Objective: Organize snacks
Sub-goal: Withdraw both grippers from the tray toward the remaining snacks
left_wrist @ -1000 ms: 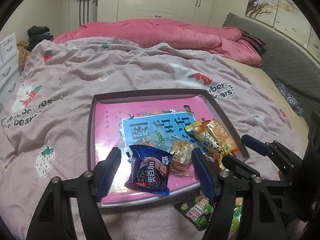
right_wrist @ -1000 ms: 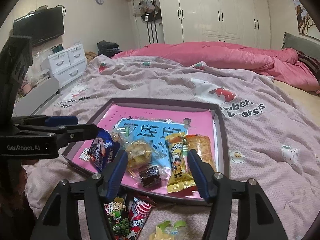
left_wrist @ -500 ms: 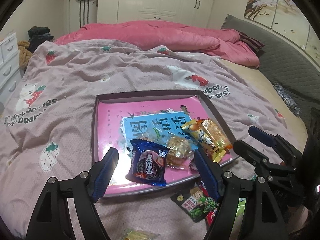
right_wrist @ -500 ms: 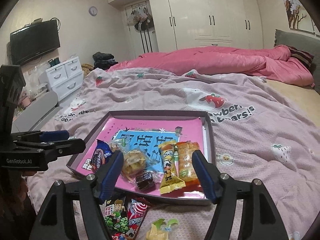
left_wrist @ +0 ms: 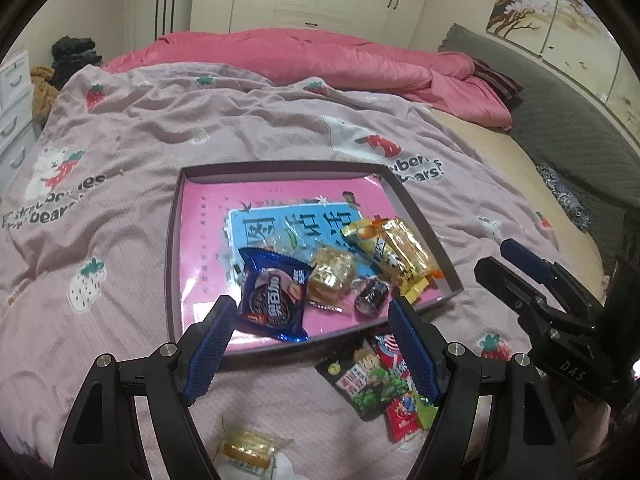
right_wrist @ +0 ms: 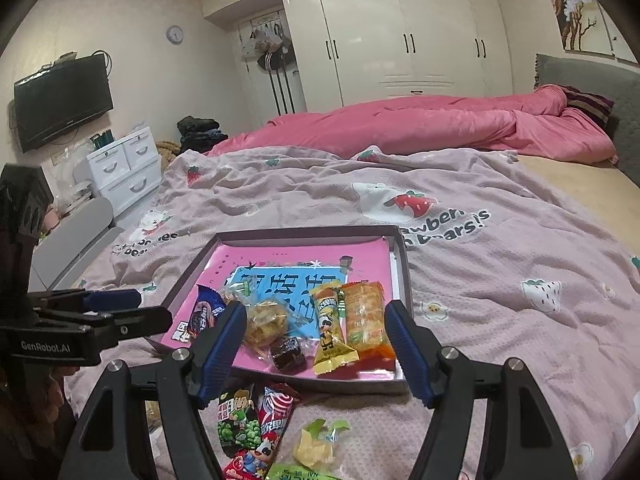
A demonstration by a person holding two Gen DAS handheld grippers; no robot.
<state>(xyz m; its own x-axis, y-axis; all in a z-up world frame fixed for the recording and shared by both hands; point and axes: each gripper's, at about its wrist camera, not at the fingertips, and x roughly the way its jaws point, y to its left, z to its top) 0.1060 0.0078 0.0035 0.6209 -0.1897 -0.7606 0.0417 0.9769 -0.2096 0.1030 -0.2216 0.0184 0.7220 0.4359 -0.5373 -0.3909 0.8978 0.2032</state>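
Snacks lie partly inside a shallow box lid (left_wrist: 176, 248) on the strawberry-print blanket (left_wrist: 120, 152), partly on the blanket itself. We hold both grippers above the near edge of that lid, and neither carries anything. Our left gripper (left_wrist: 312, 344) has its jaws spread apart, pads clear of every packet; just ahead of its fingertips lies the blue cookie packet (left_wrist: 274, 300), and beyond that a golden pastry (left_wrist: 332, 276), a small dark candy (left_wrist: 372, 296) and two long yellow-orange wafer bars (left_wrist: 396, 252), all resting on the pink book cover (left_wrist: 208, 220) that lines the lid. Below the left gripper's right finger, outside the lid, we see a green-and-black cartoon packet (left_wrist: 364, 384) overlapping a red packet (left_wrist: 402, 420); a clear-wrapped cake (left_wrist: 246, 450) lies nearer still, beneath the tool. Our right gripper (right_wrist: 314, 352) has just been opening its jaws, with nothing pressed between them; the same dark candy (right_wrist: 288, 354) and wafer bars (right_wrist: 348, 324) sit ahead of its fingers. Under it, on the blanket, lies a yellow-green wrapped sweet (right_wrist: 318, 442).
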